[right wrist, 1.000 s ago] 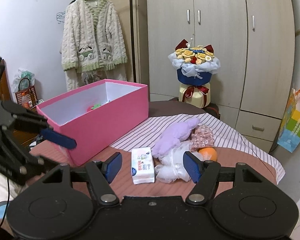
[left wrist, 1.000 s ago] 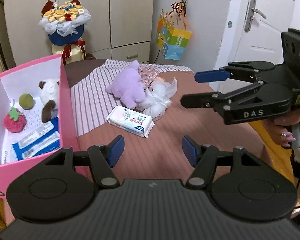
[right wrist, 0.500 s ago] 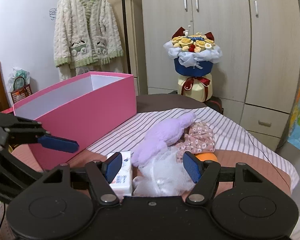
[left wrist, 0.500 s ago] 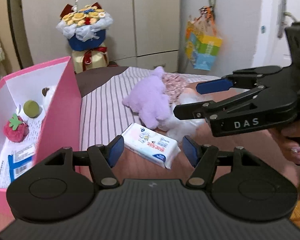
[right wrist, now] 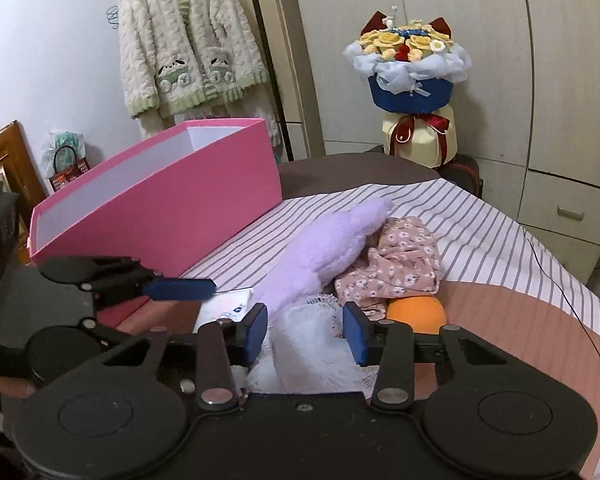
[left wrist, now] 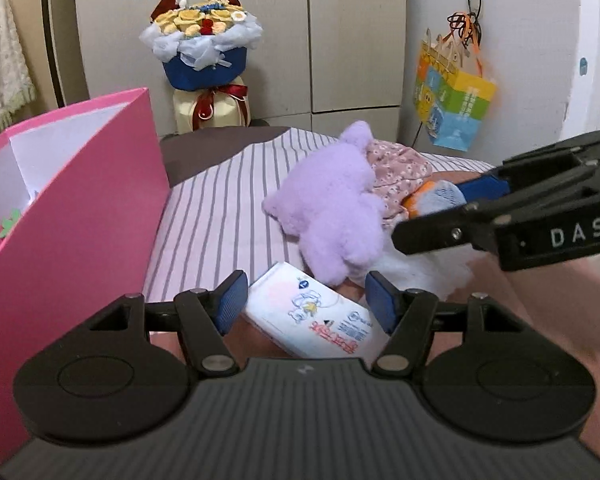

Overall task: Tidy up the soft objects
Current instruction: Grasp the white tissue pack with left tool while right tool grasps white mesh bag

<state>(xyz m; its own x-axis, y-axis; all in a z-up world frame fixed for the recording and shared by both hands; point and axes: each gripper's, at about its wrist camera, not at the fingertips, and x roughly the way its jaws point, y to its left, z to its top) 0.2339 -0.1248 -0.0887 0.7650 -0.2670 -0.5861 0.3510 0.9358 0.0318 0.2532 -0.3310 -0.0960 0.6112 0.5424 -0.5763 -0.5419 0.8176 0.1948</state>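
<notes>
Nearest in the left wrist view, the left claw [left wrist: 302, 304] is held spread, its blue pads straddling the near end of a white tissue pack [left wrist: 314, 316] that lies on the bed [left wrist: 220, 208]; whether the pads touch the pack cannot be told. In the right wrist view, the right claw [right wrist: 305, 330] is likewise spread, with a bundle of white netting [right wrist: 308, 354] lying between and just below its pads, and nothing is pinched yet.

Just beyond, a purple plush toy [left wrist: 332, 216] is heaped against a floral cloth [right wrist: 396, 268], with an orange ball [right wrist: 416, 314] tucked under the cloth's near edge. To the left, the pink box [right wrist: 180, 208] stands open on the bed, and a red strawberry toy [left wrist: 2, 236] is partly seen inside it.

Several risks are judged from here. The netting could be snagged on the plush or cloth, so that neighbours are dragged along when it is lifted. The slick pack could be squeezed out sideways if it is gripped near its end. The two claws, working close together, could be knocked against each other.
</notes>
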